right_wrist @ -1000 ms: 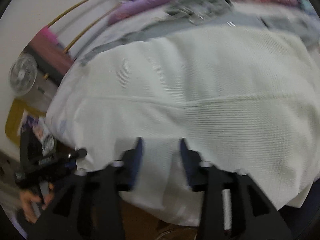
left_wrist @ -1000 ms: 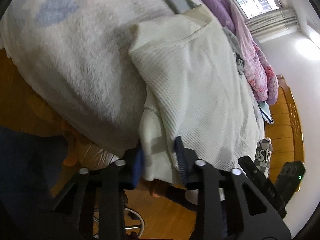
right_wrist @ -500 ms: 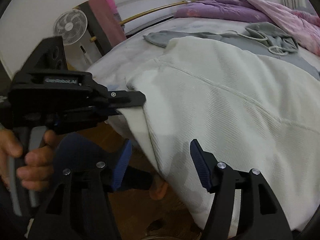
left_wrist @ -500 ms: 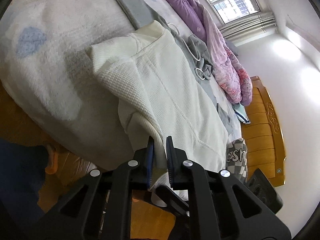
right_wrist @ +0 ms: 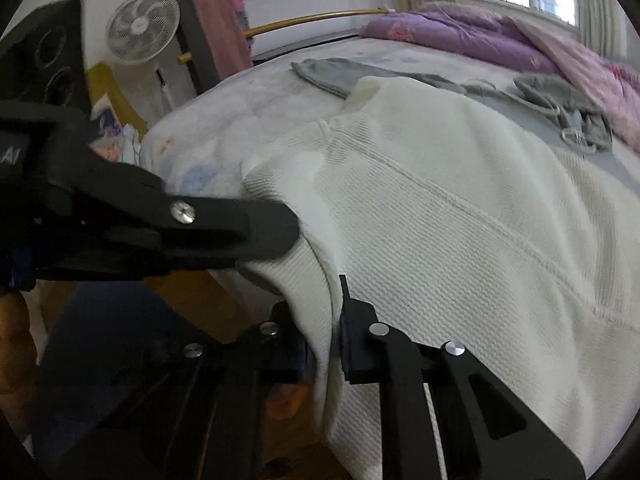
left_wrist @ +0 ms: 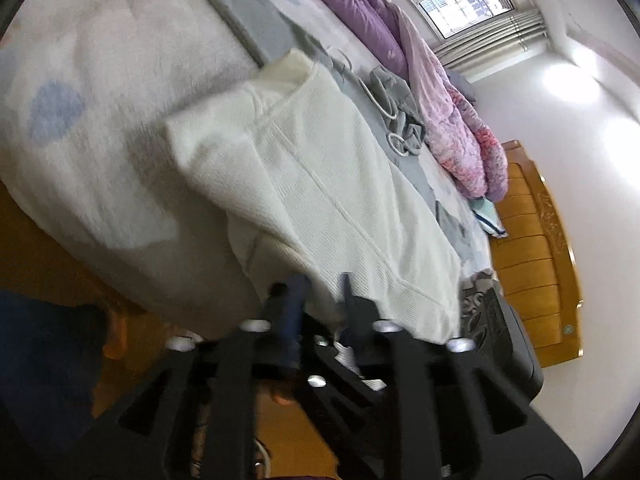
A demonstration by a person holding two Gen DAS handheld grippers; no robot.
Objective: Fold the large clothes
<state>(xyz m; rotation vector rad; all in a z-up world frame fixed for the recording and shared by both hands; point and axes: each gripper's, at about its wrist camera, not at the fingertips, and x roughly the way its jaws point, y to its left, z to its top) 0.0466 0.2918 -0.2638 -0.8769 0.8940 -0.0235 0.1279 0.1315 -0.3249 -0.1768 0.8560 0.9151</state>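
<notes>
A large cream knit sweater (left_wrist: 320,184) lies folded on the bed, its near edge hanging over the bed's side; it also shows in the right wrist view (right_wrist: 460,208). My left gripper (left_wrist: 320,292) sits at that hanging edge with its jaws a little apart, the cloth between them. In the right wrist view the left gripper (right_wrist: 280,228) presses against the sweater's fold. My right gripper (right_wrist: 324,320) is shut on the sweater's hanging edge, just below the left one.
The bed (left_wrist: 100,80) has a pale fleecy cover. A grey hoodie (left_wrist: 400,120) and a purple quilt (left_wrist: 440,80) lie further back. A wooden headboard (left_wrist: 536,248) is at the right. A fan (right_wrist: 144,28) and speaker (right_wrist: 48,56) stand by the bed's foot. Wooden floor lies below.
My right gripper has closed on the sweater's hanging edge beside the left one. My left gripper's jaws have opened slightly from their tight pinch.
</notes>
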